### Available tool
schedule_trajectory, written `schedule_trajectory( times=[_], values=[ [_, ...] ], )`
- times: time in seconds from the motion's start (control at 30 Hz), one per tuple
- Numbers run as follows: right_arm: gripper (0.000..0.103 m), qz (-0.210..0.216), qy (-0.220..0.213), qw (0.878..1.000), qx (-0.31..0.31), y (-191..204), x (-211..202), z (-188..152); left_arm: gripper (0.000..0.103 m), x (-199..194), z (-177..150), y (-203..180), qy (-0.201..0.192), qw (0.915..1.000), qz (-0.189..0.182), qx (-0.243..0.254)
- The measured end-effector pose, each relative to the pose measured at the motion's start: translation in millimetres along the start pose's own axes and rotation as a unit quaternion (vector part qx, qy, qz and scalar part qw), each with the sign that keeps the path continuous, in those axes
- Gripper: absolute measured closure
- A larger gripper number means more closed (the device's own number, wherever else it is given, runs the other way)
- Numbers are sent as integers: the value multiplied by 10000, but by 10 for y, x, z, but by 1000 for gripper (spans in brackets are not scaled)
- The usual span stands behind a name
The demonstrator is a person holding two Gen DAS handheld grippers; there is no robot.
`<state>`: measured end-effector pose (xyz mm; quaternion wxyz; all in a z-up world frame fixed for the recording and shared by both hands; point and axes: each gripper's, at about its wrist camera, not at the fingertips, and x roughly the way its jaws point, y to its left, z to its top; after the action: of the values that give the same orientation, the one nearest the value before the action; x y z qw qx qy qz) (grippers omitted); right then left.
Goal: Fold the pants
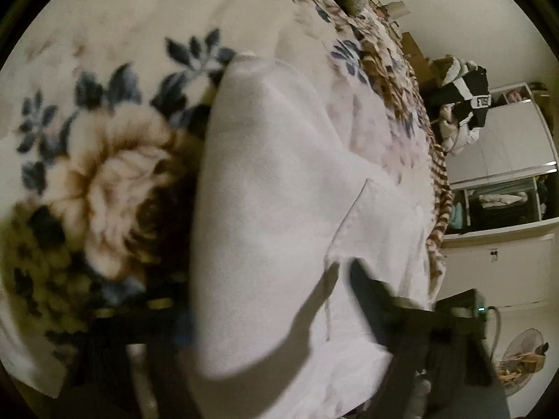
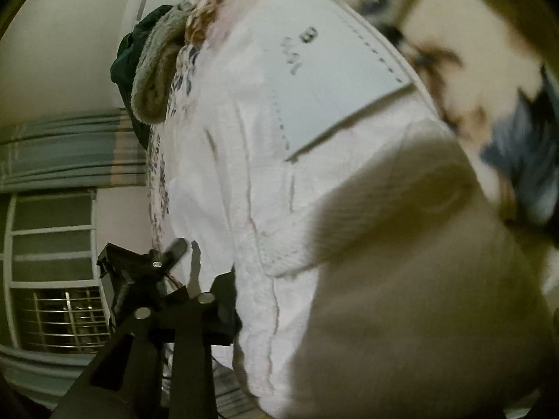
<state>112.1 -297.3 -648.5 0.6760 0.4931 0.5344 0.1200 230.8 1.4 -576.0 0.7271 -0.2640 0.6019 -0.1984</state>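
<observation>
We see the white pants [image 1: 279, 181] lying on the floral blanket [image 1: 104, 160] of the bed, one layer lifted close to both lenses. Our left gripper [image 1: 265, 296] and right gripper [image 2: 349, 279] are mostly hidden by cloth; we cannot tell how their fingers stand. An open wardrobe [image 1: 503, 202] holds folded clothes.

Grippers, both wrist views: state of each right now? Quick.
Left gripper: white pants drape between its fingers; clamped or not, cannot tell.
Right gripper: pants cover one side; open or shut cannot be told.
</observation>
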Motion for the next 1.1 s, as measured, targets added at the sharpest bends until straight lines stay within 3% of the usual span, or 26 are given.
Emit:
schedule_trajectory(
  times=[0.03, 0.13, 0.43, 0.6, 0.73, 0.87, 1.0, 1.1],
  values=[
    [72, -28, -43, 10000, -61, 35, -76, 9, 70, -45, -11, 28, -40, 10000, -48, -38],
    [73, -72, -94, 9997, -225, 230, -205, 39, 78, -182, -43, -3, -143, 9997, -185, -13],
    [74, 51, -70, 9988, -473, 732, -709, -34, 81, -727, -90, -491, -320, 9992, -194, 168],
    [74, 217, -121, 9972, -711, 1244, -1077, 59, 81, -1103, 138, -833, -482, 9983, -321, 105],
    [74, 308, -258, 9950, -916, 1759, -1198, 320, 81, -1349, 541, -1136, -682, 9967, -369, 259],
    [74, 414, -457, 9919, -1112, 2290, -1235, 739, 81, -1507, 1143, -1338, -927, 9942, -434, 333],
    [74, 544, -690, 9879, -1274, 2835, -1044, 1300, 81, -1621, 2009, -1397, -1182, 9905, -567, 423],
    [74, 641, -852, 9852, -1344, 3252, -674, 1882, 81, -1607, 2608, -1362, -1271, 9887, -580, 541]
  ],
)
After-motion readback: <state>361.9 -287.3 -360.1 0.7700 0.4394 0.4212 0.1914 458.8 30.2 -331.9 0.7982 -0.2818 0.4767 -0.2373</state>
